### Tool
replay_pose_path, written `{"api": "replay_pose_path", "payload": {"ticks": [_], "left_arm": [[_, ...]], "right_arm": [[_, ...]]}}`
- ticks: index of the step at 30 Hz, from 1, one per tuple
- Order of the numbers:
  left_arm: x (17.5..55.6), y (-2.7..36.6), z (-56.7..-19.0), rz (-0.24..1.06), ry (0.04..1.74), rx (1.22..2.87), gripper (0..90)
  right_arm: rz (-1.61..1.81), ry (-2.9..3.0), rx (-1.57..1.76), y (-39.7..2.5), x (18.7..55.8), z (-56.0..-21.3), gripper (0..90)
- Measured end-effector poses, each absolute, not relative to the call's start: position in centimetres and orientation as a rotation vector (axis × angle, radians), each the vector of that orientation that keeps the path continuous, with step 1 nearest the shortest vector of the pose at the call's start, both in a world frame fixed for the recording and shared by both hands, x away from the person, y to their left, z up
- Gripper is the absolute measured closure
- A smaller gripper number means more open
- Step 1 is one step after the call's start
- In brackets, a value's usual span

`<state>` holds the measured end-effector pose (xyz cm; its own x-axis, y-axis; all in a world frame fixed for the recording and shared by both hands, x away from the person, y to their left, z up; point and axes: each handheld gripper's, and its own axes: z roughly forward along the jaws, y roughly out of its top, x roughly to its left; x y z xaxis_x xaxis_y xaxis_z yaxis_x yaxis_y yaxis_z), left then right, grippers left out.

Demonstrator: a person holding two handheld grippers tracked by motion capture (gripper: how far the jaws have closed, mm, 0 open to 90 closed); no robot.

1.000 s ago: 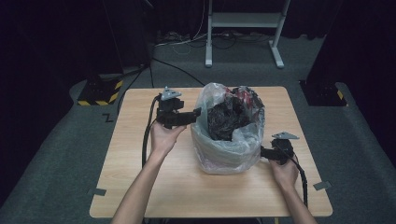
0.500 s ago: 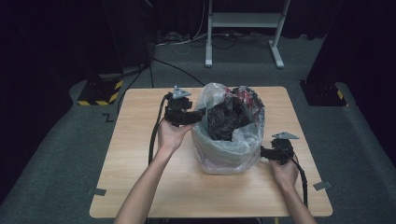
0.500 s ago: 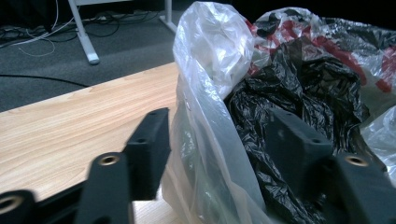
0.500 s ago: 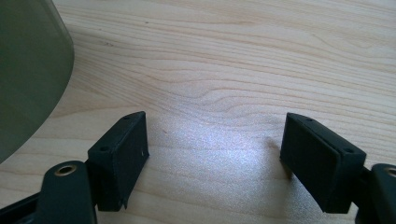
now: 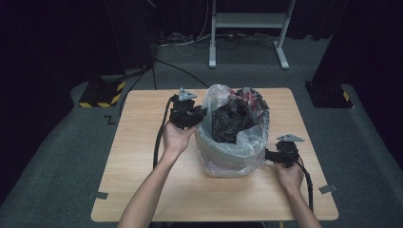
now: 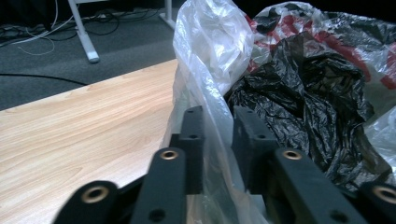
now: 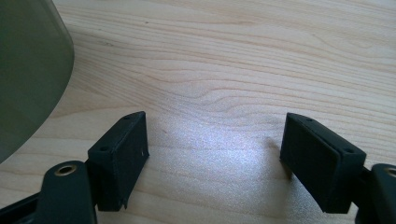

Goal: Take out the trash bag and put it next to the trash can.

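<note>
on the wooden table (image 5: 142, 190), the left gripper (image 5: 192, 115) sits at the near-left rim of the clear plastic bag (image 5: 233, 152), its jaws nearly closed and pinching a fold of that thin plastic between them. the bag stands mid-table, stuffed with a crumpled black bag (image 5: 230, 121). the right gripper (image 5: 272, 155) rests low beside the bag's right side, jaws spread wide over bare wood, gripping nothing.

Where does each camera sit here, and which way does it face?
High view: above the person's side, looking forward and down on the table; both forearms, both claws.
Left gripper view: on the left claw, facing the clear bag pinched between its jaws.
Right gripper view: on the right claw, open, facing tabletop.
Shared: bag and tabletop.
</note>
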<state>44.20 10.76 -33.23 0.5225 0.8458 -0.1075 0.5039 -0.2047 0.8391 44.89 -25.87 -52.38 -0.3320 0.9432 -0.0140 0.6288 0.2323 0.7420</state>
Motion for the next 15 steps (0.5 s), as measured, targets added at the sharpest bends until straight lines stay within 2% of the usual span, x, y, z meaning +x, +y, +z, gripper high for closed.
{"api": "replay_pose_path", "payload": {"ticks": [6,15], "left_arm": [[44.33,10.78,-33.28,0.472,1.108,1.861,87.2],[44.48,10.86,-33.13,0.409,1.075,1.851,89.0]], "right_arm": [[0.897,2.046,1.439,-25.87,44.90,-52.37,22.9],[0.891,2.047,1.444,-25.75,45.03,-52.38,20.7]]}}
